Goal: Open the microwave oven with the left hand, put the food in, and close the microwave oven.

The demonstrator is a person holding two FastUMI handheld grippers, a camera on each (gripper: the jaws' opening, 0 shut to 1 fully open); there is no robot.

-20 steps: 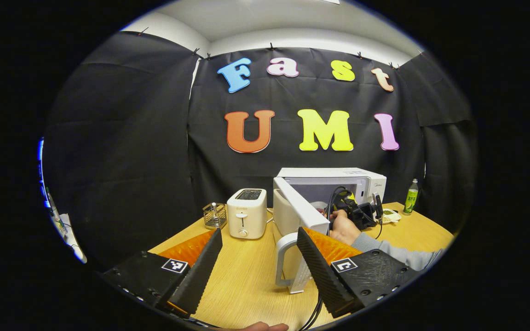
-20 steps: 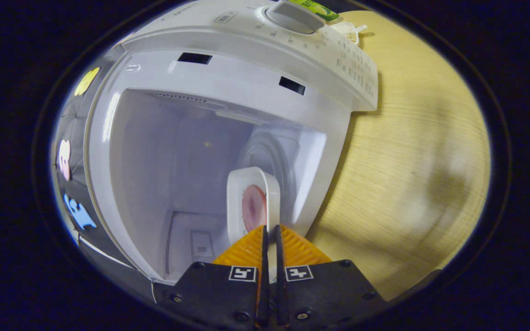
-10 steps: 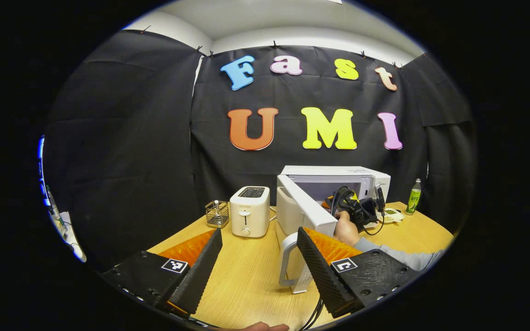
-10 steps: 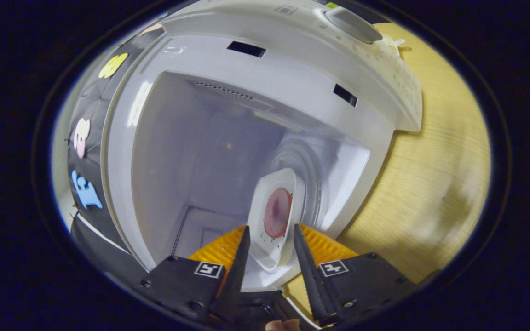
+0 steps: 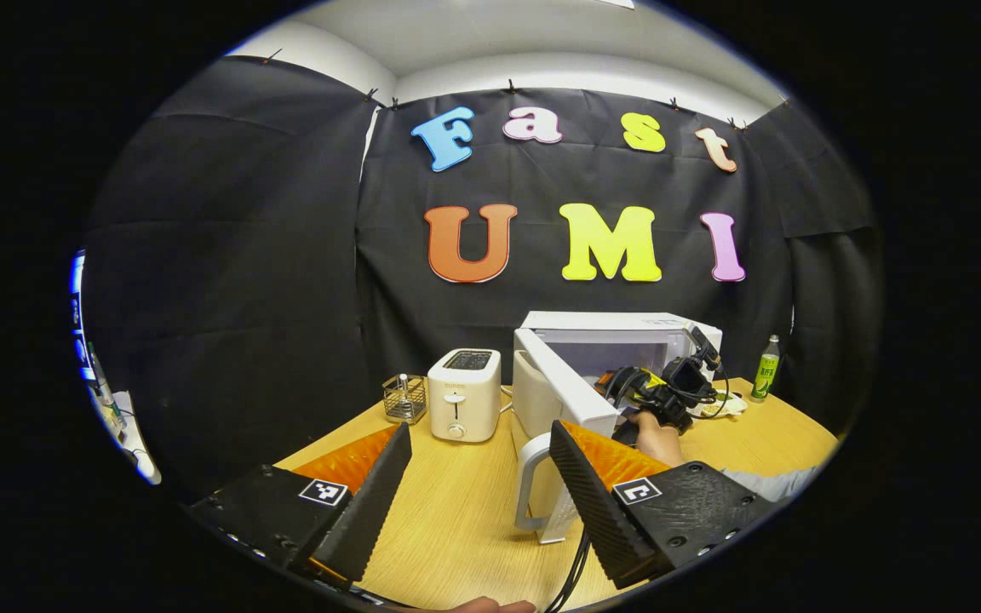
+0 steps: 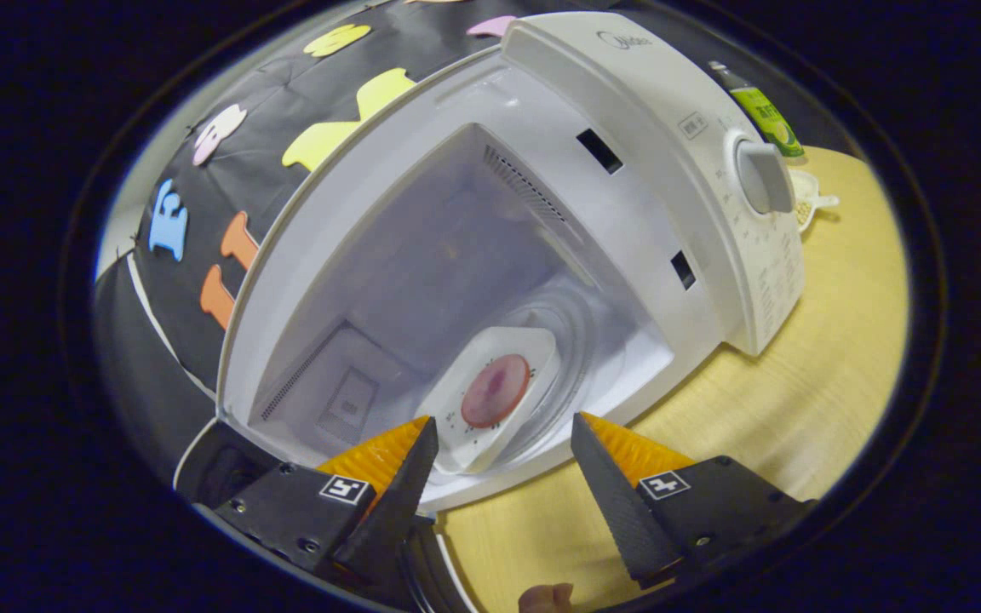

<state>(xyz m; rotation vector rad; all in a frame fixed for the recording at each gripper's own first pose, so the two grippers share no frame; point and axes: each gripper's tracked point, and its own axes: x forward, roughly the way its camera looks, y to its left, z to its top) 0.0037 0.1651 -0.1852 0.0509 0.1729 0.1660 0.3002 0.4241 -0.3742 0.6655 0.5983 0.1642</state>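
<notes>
Right gripper view: your right gripper [image 6: 499, 464] stands wide open and holds nothing, its two fingers splayed at 7 and 5 o'clock before the microwave oven [image 6: 542, 213]. The white plate [image 6: 490, 400] carrying the round slice of food [image 6: 496, 391] lies free on the glass turntable [image 6: 584, 340] inside the cavity, just beyond and between the fingertips, touching neither. The control dial [image 6: 761, 174] sits at 2 o'clock on the oven's panel, with a green bottle [image 6: 759, 111] behind it.

Left gripper view: your left gripper [image 5: 482, 472] is likewise spread wide and empty, above the wooden table [image 5: 456, 511]. The oven door [image 5: 563, 400] is swung open, its handle [image 5: 529, 481] just beside your right-hand finger; whether they touch cannot be told. At 3 o'clock, a hand [image 5: 656, 434] holds the other gripper at the oven mouth. A toaster [image 5: 464, 405] and a wire holder [image 5: 404, 398] stand at 9 o'clock of the oven.
</notes>
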